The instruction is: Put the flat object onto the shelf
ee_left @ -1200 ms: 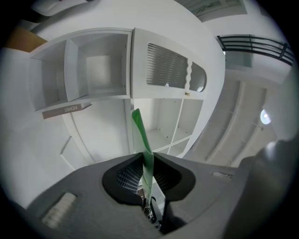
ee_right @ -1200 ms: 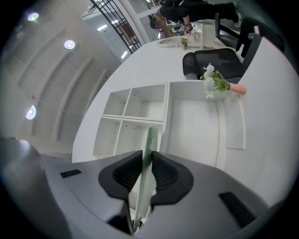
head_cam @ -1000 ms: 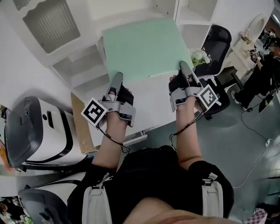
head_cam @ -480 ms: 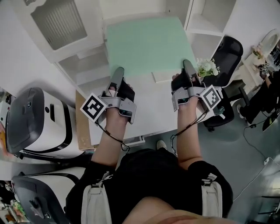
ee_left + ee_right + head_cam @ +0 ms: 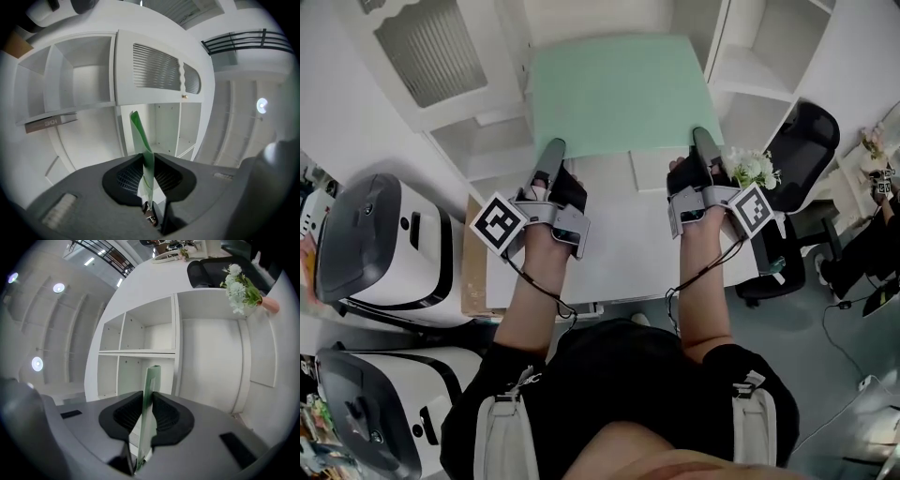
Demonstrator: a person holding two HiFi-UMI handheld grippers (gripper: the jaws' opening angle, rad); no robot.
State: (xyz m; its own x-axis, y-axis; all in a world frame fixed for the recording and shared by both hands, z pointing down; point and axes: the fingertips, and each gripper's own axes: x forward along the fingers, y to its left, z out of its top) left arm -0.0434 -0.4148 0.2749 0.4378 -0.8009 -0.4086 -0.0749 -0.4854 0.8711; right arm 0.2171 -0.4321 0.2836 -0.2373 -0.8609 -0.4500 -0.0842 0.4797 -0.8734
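Pads [image 5: 127, 179] of ribbed black rubber on the left gripper [image 5: 147, 176] are nearly together, pinched flat on the near edge of a thin, pale green, rectangular sheet [image 5: 140, 140] that stands edge-on between them. The right gripper [image 5: 146, 416] has the same grey moulded body and the same narrow gap, and its grooved pads [image 5: 164, 416] clamp the sheet's [image 5: 151, 385] other near corner.

From the head view, the left gripper [image 5: 553, 148] and right gripper [image 5: 701, 136] hold the two near corners, and the sheet [image 5: 619, 94] spreads smooth, matt and unmarked between them. It is held level above the far part of the plain white worktop [image 5: 628, 253], and its far edge reaches to the white shelf unit [image 5: 750, 66] with open square compartments.

To the left is a white cabinet door with louvred slats [image 5: 427, 52]. A bunch of white artificial flowers [image 5: 752, 169] stands just beside the right gripper, with a black office chair [image 5: 802, 141] beyond it. Two rounded white-and-grey machines [image 5: 375, 244] sit on the floor at the left.
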